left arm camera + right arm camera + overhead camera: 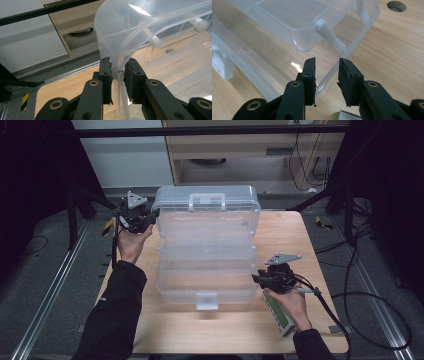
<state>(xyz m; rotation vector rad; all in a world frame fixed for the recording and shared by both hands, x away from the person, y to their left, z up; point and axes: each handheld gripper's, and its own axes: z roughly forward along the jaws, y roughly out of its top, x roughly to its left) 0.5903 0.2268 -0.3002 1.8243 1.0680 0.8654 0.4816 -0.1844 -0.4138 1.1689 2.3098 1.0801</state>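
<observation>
Clear plastic box (207, 251) sits mid-table (300, 240), lid up toward the far edge, tiered trays fanned open toward the person, white latch (206, 300) at the near front.

Left gripper (117, 71), at the far-left corner of the lid: jaws narrow, pinching the lid's curved rim (130, 42) from both sides. Right gripper (326, 72), near the front-right corner of the box: jaws part open w/ nothing held; the base rim runs just under and btwn them, and a white tray arm (329, 33) lies ahead.

Green-and-white packet (279, 312) lies on the table under the right hand.

Risks, as I judge: thin rim could slip from the left pinch and the lid drop. Right jaws may catch the tray arm instead of the rim, jamming the trays or skidding the whole box.
</observation>
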